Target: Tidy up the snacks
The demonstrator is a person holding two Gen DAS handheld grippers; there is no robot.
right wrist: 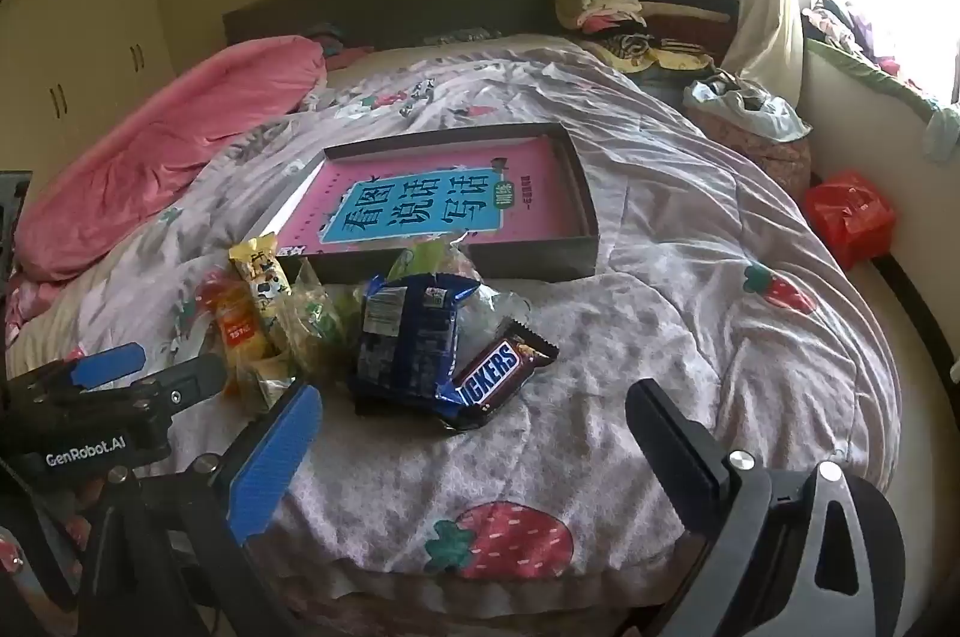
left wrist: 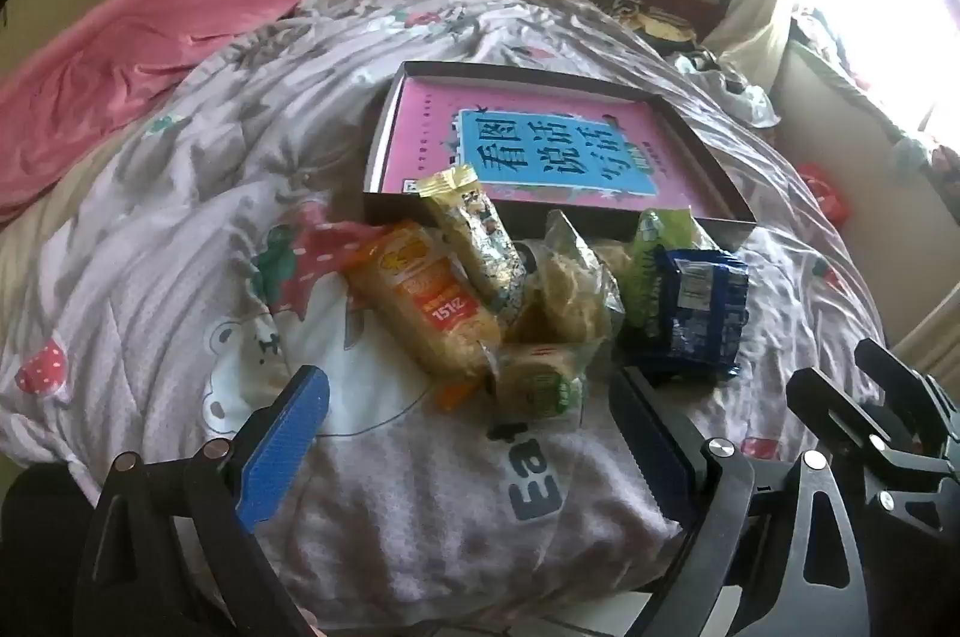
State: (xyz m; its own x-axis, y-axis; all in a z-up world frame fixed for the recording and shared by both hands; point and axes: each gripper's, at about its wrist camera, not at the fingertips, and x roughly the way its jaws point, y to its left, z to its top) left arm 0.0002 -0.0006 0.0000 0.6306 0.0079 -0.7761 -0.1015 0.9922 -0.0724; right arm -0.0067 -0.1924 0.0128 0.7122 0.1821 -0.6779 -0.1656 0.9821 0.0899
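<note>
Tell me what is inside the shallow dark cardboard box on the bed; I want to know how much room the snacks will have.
The shallow dark cardboard box holds a pink book with a blue title panel lying flat, covering most of its floor. Anything beneath the book is hidden.

One shallow box (right wrist: 591,241), one pink book (right wrist: 432,199), one Snickers bar (right wrist: 498,376), one blue packet (right wrist: 408,337).

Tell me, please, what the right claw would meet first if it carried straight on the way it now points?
Probably the Snickers bar, lying against the dark blue snack packet on the quilt. The open right claw points down at them with nothing in between, though depth is hard to judge.
</note>
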